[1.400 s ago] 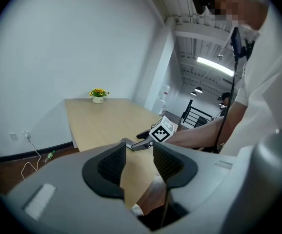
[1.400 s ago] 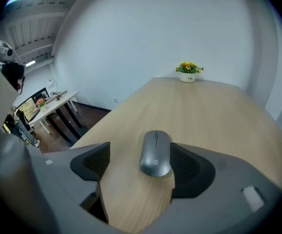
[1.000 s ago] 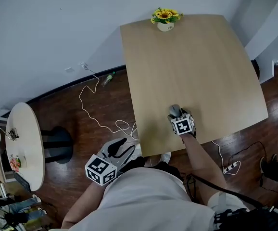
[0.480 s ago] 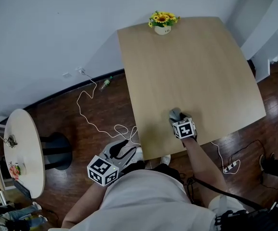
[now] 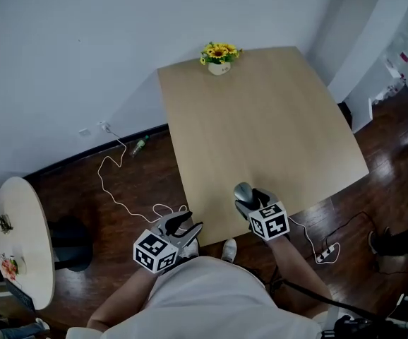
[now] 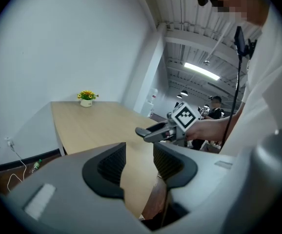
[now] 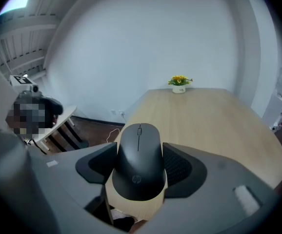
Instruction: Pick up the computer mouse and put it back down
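The right gripper (image 5: pixel 246 195) has its fingers (image 7: pixel 180 167) clamped on the sides of the black mouse (image 7: pixel 140 162), holding it in the air above the near edge of the bench (image 5: pixel 260 119). The left gripper (image 5: pixel 184 224) hangs beside the bench over the floor (image 5: pixel 119 182), its fingers (image 6: pixel 109 165) apart with nothing between them.

Soft even daylight; fisheye-warped, dark-vignetted edges
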{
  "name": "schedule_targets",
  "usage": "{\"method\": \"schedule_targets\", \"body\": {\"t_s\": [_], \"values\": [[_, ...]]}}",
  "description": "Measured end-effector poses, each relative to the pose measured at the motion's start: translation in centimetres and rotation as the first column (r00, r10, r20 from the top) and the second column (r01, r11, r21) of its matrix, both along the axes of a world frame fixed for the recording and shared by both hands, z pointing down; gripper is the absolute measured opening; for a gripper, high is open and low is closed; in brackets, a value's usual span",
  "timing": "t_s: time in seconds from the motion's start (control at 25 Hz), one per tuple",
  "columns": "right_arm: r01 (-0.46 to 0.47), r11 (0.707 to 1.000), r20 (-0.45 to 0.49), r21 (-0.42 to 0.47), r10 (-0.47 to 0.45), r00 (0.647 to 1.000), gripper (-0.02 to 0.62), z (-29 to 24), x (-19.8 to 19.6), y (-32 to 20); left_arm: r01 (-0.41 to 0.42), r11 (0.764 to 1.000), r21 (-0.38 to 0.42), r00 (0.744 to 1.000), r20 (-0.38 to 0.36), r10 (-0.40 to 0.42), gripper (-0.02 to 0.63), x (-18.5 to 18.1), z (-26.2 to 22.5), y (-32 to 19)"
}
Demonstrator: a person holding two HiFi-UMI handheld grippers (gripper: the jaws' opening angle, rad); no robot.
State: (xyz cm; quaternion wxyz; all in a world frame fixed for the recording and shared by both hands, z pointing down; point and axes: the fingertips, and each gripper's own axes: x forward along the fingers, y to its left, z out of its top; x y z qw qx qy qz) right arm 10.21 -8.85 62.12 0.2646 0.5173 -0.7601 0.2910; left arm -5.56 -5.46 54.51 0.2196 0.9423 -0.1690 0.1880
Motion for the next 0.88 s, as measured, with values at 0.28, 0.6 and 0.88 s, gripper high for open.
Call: {"method": "schedule_targets", "body": {"t_s": [0.28, 0.6, 0.88], "values": [[0.011, 0.992, 0.015, 0.125, -0.013, 1.000, 0.295, -9.8, -1.4, 6.1, -0.055, 0.998, 0.012, 0.998, -0.011, 0.055, 0.144, 1.6, -0.5, 0.6], [-0.020, 0.983, 0.000, 0.184, 0.021, 1.000, 0.295, -12.9, -0.3, 8.0, -0.098, 0.994, 0.052, 0.995, 0.005, 0.098, 0.143, 2.4, -1.1, 1.2], [-0.029, 0.982, 0.005, 0.184, 0.028, 1.000, 0.295, -12.5, 0.3, 7.8, -0.079, 0.995, 0.063, 0.996, -0.024, 0.081, 0.146, 2.3, -1.9, 0.7]]}}
